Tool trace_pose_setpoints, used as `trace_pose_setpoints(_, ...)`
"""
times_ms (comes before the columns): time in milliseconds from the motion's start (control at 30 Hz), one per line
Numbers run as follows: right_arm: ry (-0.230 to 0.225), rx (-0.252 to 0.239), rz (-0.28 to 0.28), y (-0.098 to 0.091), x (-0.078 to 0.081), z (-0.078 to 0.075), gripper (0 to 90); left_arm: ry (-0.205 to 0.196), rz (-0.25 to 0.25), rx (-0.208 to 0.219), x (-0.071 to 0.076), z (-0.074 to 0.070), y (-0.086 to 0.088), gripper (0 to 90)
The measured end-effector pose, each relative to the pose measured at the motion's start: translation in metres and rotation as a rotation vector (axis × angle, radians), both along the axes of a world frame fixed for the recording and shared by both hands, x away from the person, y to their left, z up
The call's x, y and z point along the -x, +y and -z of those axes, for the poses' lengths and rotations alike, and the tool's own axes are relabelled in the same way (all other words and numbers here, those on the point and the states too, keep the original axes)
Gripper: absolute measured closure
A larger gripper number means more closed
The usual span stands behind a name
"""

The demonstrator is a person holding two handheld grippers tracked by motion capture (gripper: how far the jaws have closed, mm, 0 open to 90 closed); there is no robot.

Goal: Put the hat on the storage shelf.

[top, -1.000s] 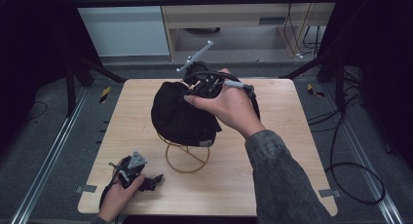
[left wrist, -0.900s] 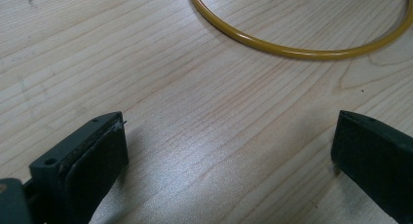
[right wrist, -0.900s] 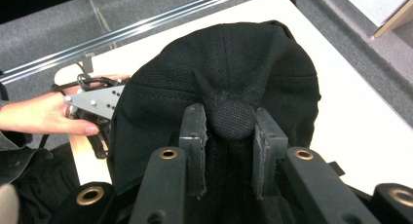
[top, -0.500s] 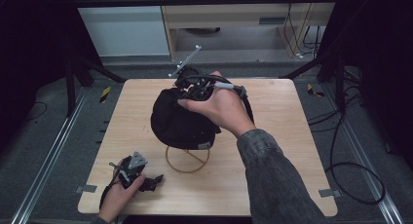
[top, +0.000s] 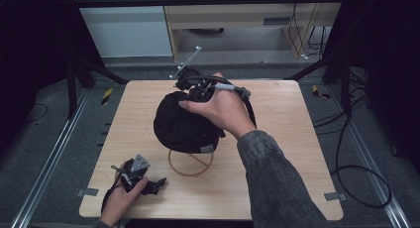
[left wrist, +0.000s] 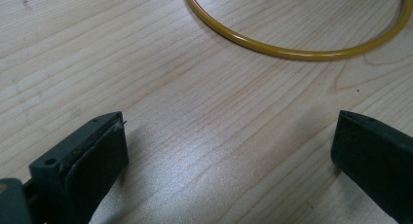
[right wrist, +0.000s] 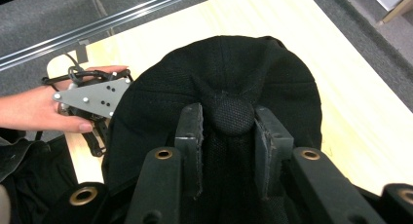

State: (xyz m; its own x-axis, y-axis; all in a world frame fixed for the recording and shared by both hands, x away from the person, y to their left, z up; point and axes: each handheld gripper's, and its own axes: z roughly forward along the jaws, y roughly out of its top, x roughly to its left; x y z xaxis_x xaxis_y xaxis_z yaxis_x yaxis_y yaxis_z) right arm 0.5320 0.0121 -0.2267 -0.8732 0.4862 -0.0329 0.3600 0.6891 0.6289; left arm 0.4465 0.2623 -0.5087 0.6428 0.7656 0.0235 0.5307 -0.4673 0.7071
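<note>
Right gripper (right wrist: 228,151): jaws narrowly apart, just been opening, pads flanking the button (right wrist: 234,115) at the crown of the black cap (right wrist: 219,78); touching or just clear of the button, cannot tell which. Poised above the cap's top, pointing down at it, seen in the high view at the far side of the crown (top: 195,84), right hand (top: 223,109) wrapped over the body, cable looping round behind the wrist.

Cap near the table's middle in the high view (top: 183,124), propped on a yellow wire stand, the stand's ring (top: 190,163) flat on the wood beneath and showing at the cap's near edge.

Left gripper (left wrist: 229,151): jaws wide apart, nothing between them but bare table (left wrist: 146,63), an arc of the same ring (left wrist: 292,52) just beyond the tips. In the high view, down at the near left corner (top: 141,176), left hand (top: 121,198) around it, grey plate on top, well apart from the cap.

Table (top: 297,139) light wood.
</note>
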Motion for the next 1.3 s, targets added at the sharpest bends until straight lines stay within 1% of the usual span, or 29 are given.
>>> trace_pose_setpoints(133, 0.003, 0.008, 0.016, 0.0, -0.001, 0.001, 65.5, 0.0, 0.0, 0.001, 0.0, 0.0, 0.0, 0.0)
trace_pose_setpoints(300, 0.007, 0.016, 0.017, 0.002, -0.003, 0.003, 64.3, 0.0, 0.0, 0.001, 0.0, 0.0, 0.0, 0.0)
trace_pose_setpoints(467, 0.0, 0.023, 0.029, 0.002, -0.004, 0.003, 61.1, 0.0, 0.0, 0.001, 0.0, 0.0, 0.0, 0.0)
trace_pose_setpoints(500, -0.001, 0.022, 0.03, 0.001, -0.004, 0.004, 59.7, 0.0, 0.0, 0.001, 0.0, 0.0, 0.0, 0.0)
trace_pose_setpoints(733, 0.002, 0.009, 0.028, 0.0, -0.003, 0.003, 58.2, 0.0, 0.0, 0.001, 0.0, 0.0, 0.0, 0.0)
trace_pose_setpoints(967, 0.001, -0.002, 0.025, -0.002, 0.0, 0.001, 51.9, -0.001, -0.002, 0.005, 0.0, 0.0, 0.0, 0.0)
trace_pose_setpoints(1000, 0.005, -0.004, 0.027, -0.003, 0.001, 0.0, 50.0, -0.001, -0.002, 0.005, 0.0, 0.0, 0.0, 0.0)
trace_pose_setpoints(1067, 0.004, -0.006, 0.029, -0.004, 0.001, -0.001, 48.9, -0.001, -0.002, 0.005, 0.0, 0.0, 0.0, 0.0)
trace_pose_setpoints(1300, 0.0, -0.025, 0.035, -0.015, 0.006, -0.006, 45.0, -0.001, -0.002, 0.005, 0.0, 0.0, 0.0, 0.0)
